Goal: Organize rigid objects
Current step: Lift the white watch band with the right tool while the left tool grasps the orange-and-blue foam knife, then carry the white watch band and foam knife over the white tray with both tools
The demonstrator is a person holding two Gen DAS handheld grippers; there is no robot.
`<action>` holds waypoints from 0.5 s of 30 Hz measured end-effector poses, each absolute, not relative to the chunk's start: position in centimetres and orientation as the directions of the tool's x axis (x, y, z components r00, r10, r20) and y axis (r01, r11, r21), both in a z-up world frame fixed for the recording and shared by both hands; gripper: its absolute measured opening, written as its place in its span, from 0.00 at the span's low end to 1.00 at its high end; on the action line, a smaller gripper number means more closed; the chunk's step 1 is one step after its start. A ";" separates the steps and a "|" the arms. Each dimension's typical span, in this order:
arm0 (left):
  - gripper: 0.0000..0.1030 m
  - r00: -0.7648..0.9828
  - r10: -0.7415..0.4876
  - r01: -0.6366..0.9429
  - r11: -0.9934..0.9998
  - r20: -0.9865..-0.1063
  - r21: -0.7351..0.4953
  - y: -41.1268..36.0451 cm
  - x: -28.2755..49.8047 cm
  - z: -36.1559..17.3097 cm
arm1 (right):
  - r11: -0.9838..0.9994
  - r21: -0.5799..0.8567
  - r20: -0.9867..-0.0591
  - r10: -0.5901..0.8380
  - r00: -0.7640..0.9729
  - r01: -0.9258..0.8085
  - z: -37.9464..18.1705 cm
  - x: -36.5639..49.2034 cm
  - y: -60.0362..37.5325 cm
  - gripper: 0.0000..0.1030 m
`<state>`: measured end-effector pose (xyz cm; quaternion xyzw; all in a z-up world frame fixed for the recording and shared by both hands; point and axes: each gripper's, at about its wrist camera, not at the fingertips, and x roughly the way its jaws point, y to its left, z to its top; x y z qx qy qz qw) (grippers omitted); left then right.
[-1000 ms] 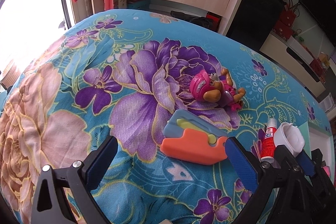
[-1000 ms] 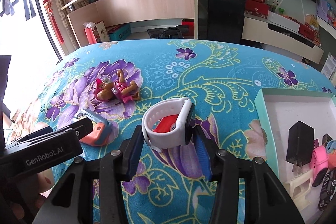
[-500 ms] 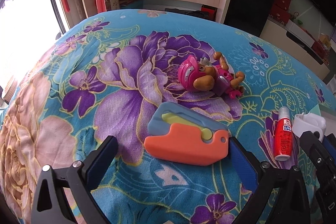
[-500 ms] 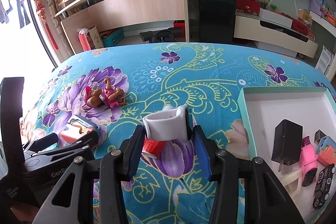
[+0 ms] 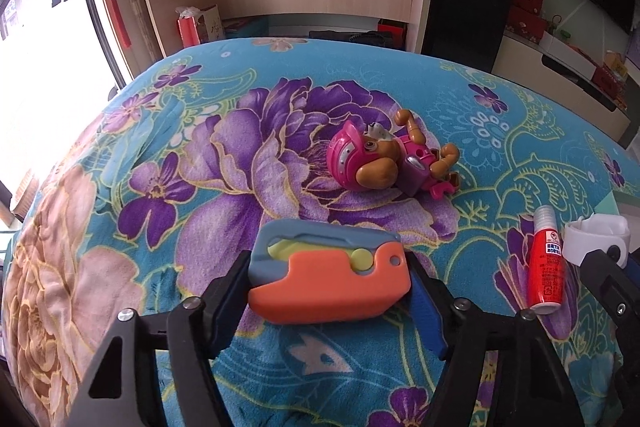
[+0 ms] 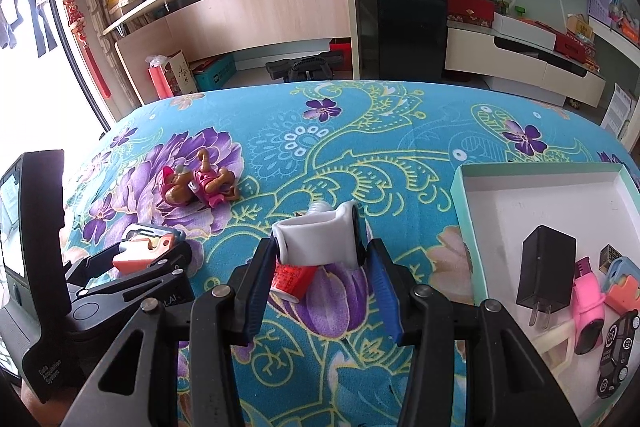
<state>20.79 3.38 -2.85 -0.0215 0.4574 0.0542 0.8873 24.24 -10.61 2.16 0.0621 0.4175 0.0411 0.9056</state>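
Orange toy [image 5: 330, 277] gripped end-to-end by left tongs [image 5: 328, 291], blanket [image 5: 240, 367] open beyond.

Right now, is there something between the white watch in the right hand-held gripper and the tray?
Nothing visible does. The white watch, held in the right hand-held gripper, has only bare cloth between it and the tray. The red bottle lies beneath it.
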 end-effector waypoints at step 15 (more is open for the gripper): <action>0.72 0.624 0.058 -0.100 0.995 -0.779 -0.005 2.7 19.9 -0.5 | 0.984 0.171 -0.720 0.153 0.676 -0.041 3.3 23.8 -10.9 0.25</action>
